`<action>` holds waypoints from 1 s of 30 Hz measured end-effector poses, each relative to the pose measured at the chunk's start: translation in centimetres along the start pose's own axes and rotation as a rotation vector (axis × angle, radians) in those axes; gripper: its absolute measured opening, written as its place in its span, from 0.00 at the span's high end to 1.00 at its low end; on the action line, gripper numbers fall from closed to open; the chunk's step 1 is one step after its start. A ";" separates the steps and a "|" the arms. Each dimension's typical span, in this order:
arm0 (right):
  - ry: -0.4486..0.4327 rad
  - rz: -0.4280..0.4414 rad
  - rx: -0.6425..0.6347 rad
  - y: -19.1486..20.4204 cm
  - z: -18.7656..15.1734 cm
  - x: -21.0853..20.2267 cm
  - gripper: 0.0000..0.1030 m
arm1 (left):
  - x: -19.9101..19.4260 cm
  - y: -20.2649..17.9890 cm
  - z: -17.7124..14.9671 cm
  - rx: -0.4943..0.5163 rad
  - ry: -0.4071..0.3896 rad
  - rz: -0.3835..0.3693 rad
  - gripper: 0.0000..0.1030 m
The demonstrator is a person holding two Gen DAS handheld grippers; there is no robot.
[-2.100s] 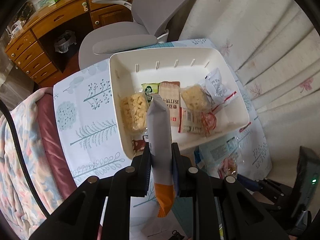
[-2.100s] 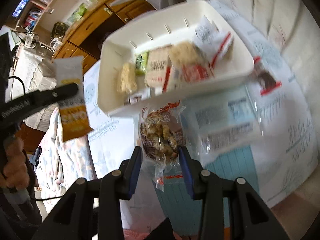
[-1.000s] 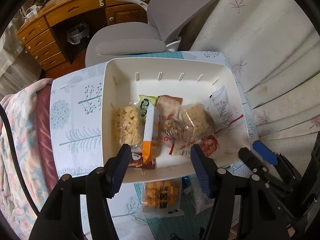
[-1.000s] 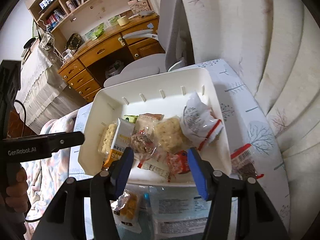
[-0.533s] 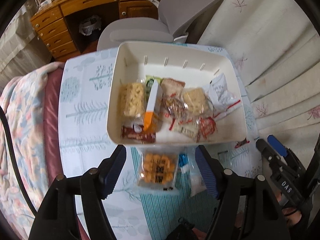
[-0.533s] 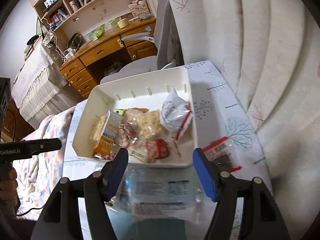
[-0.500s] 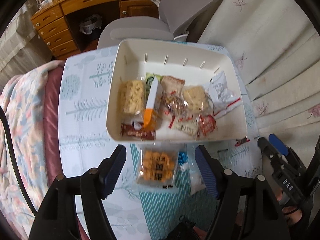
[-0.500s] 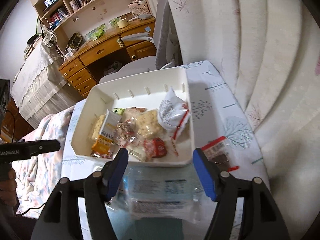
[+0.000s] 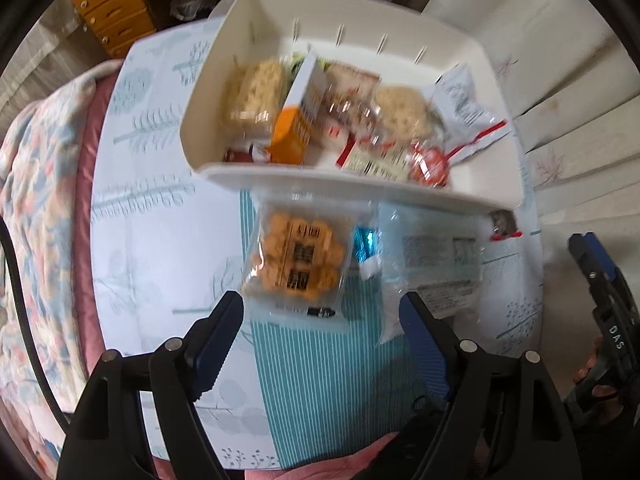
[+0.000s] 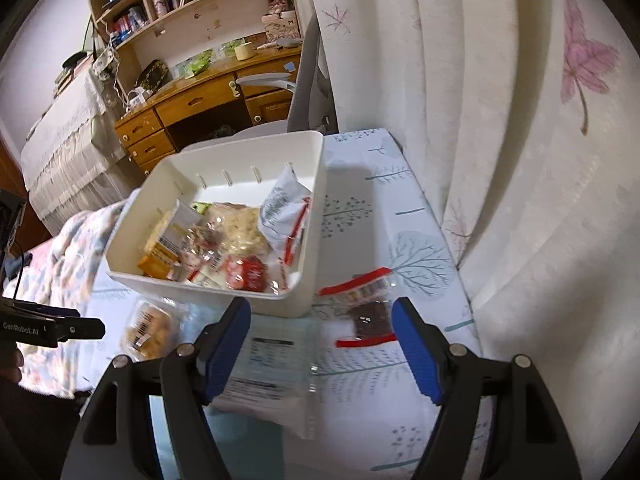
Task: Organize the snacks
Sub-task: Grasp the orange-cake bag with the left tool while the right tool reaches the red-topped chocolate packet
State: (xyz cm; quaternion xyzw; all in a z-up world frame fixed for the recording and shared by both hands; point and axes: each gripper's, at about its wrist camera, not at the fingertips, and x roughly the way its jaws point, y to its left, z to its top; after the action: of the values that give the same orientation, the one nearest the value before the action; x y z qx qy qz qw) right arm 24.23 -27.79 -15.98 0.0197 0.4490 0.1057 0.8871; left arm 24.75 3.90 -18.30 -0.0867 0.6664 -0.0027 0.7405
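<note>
A white bin point(image 9: 352, 184) point(image 10: 280, 300) on the small table holds several snack packets, among them an orange-and-white pack point(image 9: 298, 120). In front of it lie an orange cracker pack point(image 9: 298, 256) point(image 10: 150, 330) and a clear printed bag point(image 9: 436, 260) point(image 10: 264, 364). A brown snack with red ends point(image 10: 368, 312) lies to the bin's right. My left gripper point(image 9: 322, 320) points down just short of the cracker pack, jaws opening and empty. My right gripper point(image 10: 320, 328) hovers over the clear bag and brown snack, jaws opening, nothing held.
The table wears a pale tree-print cloth point(image 9: 160, 216) with a teal striped mat point(image 9: 320, 380). A curtain point(image 10: 520, 160) hangs close on the right. A floral blanket point(image 9: 36, 200) lies left. A grey chair point(image 10: 308, 92) and wooden desk point(image 10: 208, 96) stand behind.
Both grippers let their snacks go into the bin, drew back from it and widened. The left one has come down toward the cracker pack; the right has shifted right toward the brown snack.
</note>
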 end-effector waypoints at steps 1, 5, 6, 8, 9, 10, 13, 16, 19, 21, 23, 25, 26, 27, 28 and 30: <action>-0.005 -0.002 -0.012 -0.3 -0.3 0.2 0.28 | 0.4 0.0 -0.1 -0.005 0.009 -0.001 0.23; -0.008 -0.018 -0.061 -1.2 -1.5 1.5 0.28 | 2.6 0.3 -0.5 -0.032 0.047 0.021 0.23; -0.008 -0.018 -0.061 -1.2 -1.5 1.5 0.28 | 3.0 0.4 -0.4 -0.036 0.052 0.028 0.23; -0.011 -0.024 -0.069 -1.8 -2.1 2.5 0.28 | 4.2 0.6 -0.4 -0.042 0.063 0.039 0.23; -0.013 -0.027 -0.072 -2.0 -2.2 2.9 0.28 | 4.7 0.8 -0.4 -0.045 0.067 0.043 0.23; -0.014 -0.032 -0.077 -2.2 -2.4 3.3 0.28 | 5.1 0.9 -0.3 -0.048 0.072 0.048 0.23; -0.021 -0.033 -0.087 -2.6 -2.9 4.1 0.28 | 6.6 1.0 -0.2 -0.045 0.073 0.065 0.23; -0.020 -0.028 -0.104 -3.0 -3.4 5.4 0.28 | 8.0 1.1 0.0 -0.046 0.072 0.086 0.23; -0.004 -0.027 -0.128 -3.2 -3.9 7.3 0.28 | 8.9 1.0 0.4 -0.041 0.070 0.102 0.18; 0.010 -0.020 -0.134 -3.3 -4.1 8.1 0.29 | 9.1 0.8 0.7 -0.031 0.061 0.112 0.16; 0.017 -0.010 -0.143 -3.3 -4.2 8.8 0.29 | 9.4 0.7 1.0 -0.023 0.056 0.116 0.14; 0.024 -0.010 -0.147 -3.3 -4.2 9.2 0.30 | 9.8 0.6 1.4 -0.028 0.059 0.116 0.13; 0.031 -0.009 -0.150 -3.3 -4.2 9.6 0.32 | 10.0 0.7 1.6 -0.031 0.061 0.115 0.13; 0.038 -0.009 -0.153 -3.3 -4.2 10.0 0.33 | 10.2 0.7 1.9 -0.031 0.062 0.115 0.13; 0.043 -0.008 -0.155 -3.3 -4.1 10.3 0.35 | 10.4 0.7 2.1 -0.033 0.063 0.119 0.13; 0.049 -0.006 -0.162 -3.2 -4.1 10.7 0.37 | 10.8 0.6 2.4 -0.036 0.068 0.116 0.13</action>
State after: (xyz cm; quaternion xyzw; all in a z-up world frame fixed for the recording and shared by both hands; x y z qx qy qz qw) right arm 27.62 -29.00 -27.33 -0.0560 0.4608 0.1394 0.8747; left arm 28.24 3.53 -28.79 -0.0608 0.6950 0.0493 0.7148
